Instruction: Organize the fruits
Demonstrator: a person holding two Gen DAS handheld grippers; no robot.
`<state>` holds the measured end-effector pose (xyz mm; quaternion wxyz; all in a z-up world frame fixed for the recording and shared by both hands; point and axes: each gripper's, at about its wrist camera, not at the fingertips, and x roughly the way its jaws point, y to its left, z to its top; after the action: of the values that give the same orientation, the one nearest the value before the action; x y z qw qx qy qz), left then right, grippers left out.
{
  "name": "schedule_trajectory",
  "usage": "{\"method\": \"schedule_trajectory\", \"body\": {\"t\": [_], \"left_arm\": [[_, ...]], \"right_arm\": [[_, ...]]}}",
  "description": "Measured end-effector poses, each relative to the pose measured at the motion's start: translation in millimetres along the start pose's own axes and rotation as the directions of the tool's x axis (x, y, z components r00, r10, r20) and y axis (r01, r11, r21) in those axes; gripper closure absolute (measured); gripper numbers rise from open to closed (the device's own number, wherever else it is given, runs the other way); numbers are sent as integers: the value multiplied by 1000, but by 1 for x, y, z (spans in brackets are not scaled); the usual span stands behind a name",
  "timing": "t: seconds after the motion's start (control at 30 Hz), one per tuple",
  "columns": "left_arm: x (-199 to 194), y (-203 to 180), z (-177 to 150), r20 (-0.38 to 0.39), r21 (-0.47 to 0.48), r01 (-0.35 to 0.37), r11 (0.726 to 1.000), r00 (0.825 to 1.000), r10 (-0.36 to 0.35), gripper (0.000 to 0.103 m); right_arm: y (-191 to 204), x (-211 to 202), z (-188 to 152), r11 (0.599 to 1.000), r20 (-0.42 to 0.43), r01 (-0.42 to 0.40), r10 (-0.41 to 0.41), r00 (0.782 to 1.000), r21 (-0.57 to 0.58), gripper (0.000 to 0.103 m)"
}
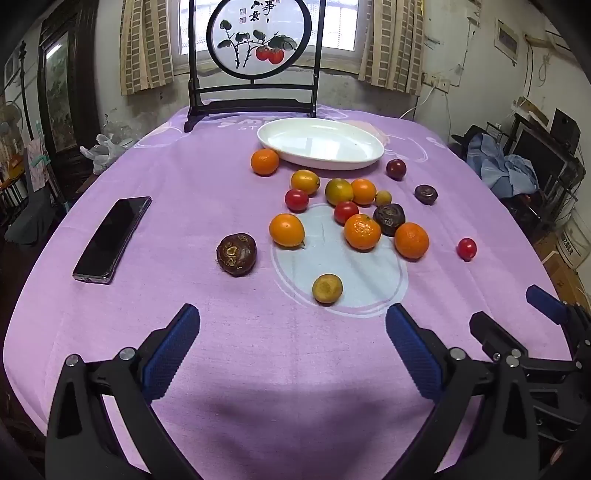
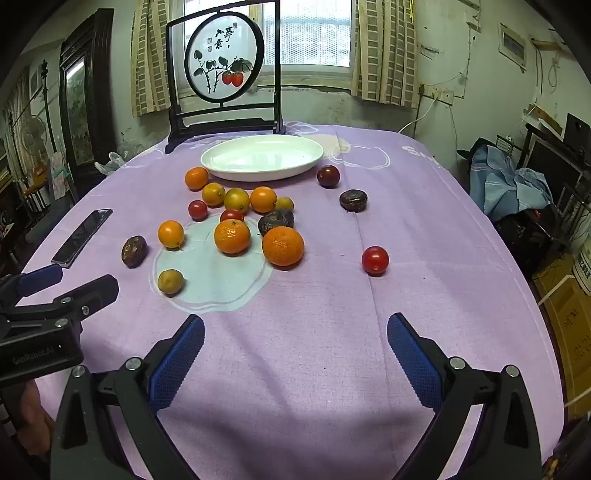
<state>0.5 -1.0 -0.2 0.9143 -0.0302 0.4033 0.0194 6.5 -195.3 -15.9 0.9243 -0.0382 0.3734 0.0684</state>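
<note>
Fruit scattered mid-counter on a purple cloth (image 1: 229, 350), none on the white plate (image 1: 321, 144), which sits at the far side in front of a framed round painting (image 1: 258, 35) of red fruit with Chinese characters, too small to read.

Left gripper (image 1: 291, 325): fingers spread wide, holding nothing, low over the near edge of the cloth. Right gripper (image 2: 295, 332): same, fingers wide apart and holding nothing. The two sit side by side; each shows at the edge of the other's view. Left gripper body reads "GenRobot.AI" in the right wrist view.

Fruit layout:
- Main cluster of oranges (image 1: 362, 232), small yellow-orange citrus and cherry tomatoes (image 1: 296, 200) around a pale blue patch (image 1: 354, 273) in the cloth.
- One orange (image 1: 264, 161) just beside the plate's near-left rim.
- Dark wrinkled fruit (image 1: 236, 254) left of the cluster, apart from it; another (image 2: 353, 200) off to the right.
- Lone tomato (image 2: 375, 260) well right of the cluster.
- Yellowish fruit (image 1: 327, 288) nearest the left fingers.

Phone (image 1: 112, 239) lies face up on the left. White lettering printed on the cloth near the plate, partly hidden, unreadable.
</note>
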Motion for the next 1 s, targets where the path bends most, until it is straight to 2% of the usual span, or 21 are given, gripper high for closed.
{"method": "schedule_trajectory", "body": {"t": [1.0], "left_arm": [[5, 7, -3, -11, -18, -10, 1000, 1000, 10, 4]], "right_arm": [[1, 1, 0, 1000, 4, -6, 6, 1000, 3, 3]]}}
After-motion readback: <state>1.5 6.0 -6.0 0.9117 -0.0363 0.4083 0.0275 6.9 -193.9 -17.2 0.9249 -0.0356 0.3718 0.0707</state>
